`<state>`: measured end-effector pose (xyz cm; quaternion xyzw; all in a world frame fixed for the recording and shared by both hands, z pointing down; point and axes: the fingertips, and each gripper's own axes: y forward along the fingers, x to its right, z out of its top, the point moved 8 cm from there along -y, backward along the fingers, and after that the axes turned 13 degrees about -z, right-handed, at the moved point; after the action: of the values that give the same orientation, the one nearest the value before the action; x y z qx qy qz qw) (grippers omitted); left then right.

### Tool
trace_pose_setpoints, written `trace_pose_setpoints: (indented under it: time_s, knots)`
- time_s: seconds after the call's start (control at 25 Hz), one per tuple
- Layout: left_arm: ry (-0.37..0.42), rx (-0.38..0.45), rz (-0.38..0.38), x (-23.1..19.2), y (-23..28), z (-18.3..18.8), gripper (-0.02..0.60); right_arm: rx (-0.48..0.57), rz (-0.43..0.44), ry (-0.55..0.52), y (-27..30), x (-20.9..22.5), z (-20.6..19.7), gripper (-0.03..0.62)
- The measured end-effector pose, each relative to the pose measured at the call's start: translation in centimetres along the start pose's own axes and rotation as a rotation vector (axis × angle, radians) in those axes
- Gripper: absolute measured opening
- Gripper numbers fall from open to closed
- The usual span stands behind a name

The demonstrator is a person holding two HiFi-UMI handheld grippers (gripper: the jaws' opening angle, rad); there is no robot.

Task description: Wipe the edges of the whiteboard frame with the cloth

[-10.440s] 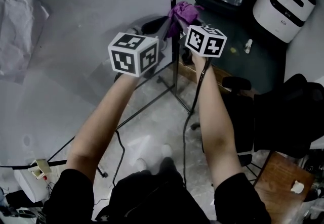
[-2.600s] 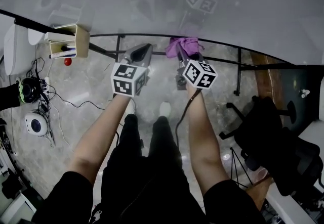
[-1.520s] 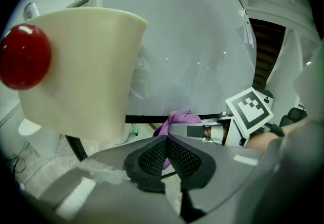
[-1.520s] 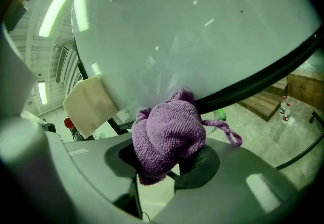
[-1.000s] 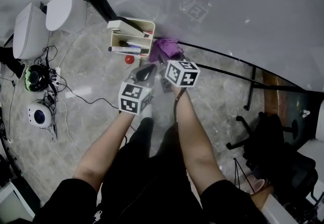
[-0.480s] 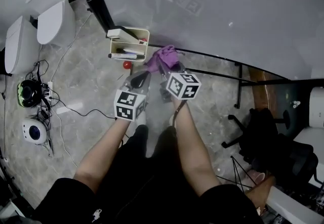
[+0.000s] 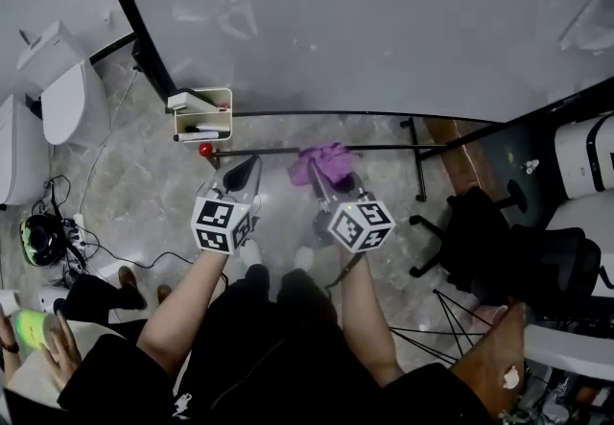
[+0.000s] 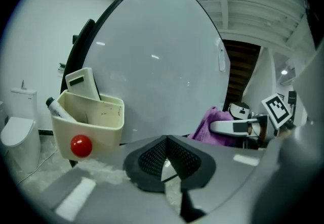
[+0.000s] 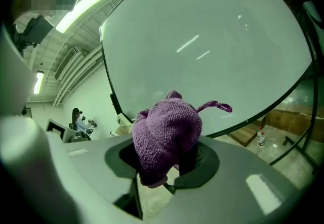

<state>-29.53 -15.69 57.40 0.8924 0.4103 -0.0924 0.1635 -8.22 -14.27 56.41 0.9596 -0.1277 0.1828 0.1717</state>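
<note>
Change: purple terry cloth (image 7: 323, 164) was drawn near, off the black whiteboard frame (image 7: 384, 114) | right hand-held gripper (image 7: 318, 174) is clamped on it | left hand-held gripper (image 7: 251, 166) is held closed, empty, just left.

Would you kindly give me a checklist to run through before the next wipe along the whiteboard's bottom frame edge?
1. Purple cloth clamped in right gripper: ok, jaws shut on it.
2. Cloth touching the bottom frame edge: cannot tell; the head view shows it just below the edge.
3. Left gripper clear of the cloth: ok, shut and empty, apart to the left.
4. Leftward path free: not ok, the marker holder hangs at the frame's lower left corner.
</note>
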Motion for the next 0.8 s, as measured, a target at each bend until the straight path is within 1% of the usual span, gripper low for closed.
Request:
trace_pose_setpoints:
  time_s: [0.12,0.2,0.28,0.36,0.44,0.56,0.68,0.8]
  knots:
    - [0.025,0.029,-0.020,1.8,-0.4,1.7,0.003,0.075,-0.022,0.008,-4.6,0.6,2.1,0.153]
    - [0.045,0.056,-0.039,3.4,-0.7,3.1,0.003,0.120,-0.029,-0.009,-7.5,0.8,3.4,0.152]
    - [0.079,0.085,-0.053,4.9,-0.9,4.8,0.003,0.159,-0.033,-0.050,-10.0,0.6,4.8,0.152]
    - [0.128,0.109,-0.057,6.3,-1.2,6.1,0.003,0.193,-0.044,-0.115,-12.4,0.6,6.0,0.152]
    - [0.158,0.135,-0.059,8.2,-1.8,6.8,0.003,0.218,-0.063,-0.185,-15.1,1.0,6.5,0.152]
    - [0.173,0.176,-0.051,10.8,-3.4,7.7,0.003,0.245,-0.091,-0.239,-18.7,2.0,6.9,0.151]
    - [0.176,0.202,-0.024,12.6,-5.1,8.7,0.003,0.265,-0.116,-0.248,-20.7,3.1,7.7,0.144]
    - [0.197,0.209,-0.007,14.0,-6.1,8.7,0.003,0.283,-0.128,-0.262,-22.0,3.6,8.4,0.144]
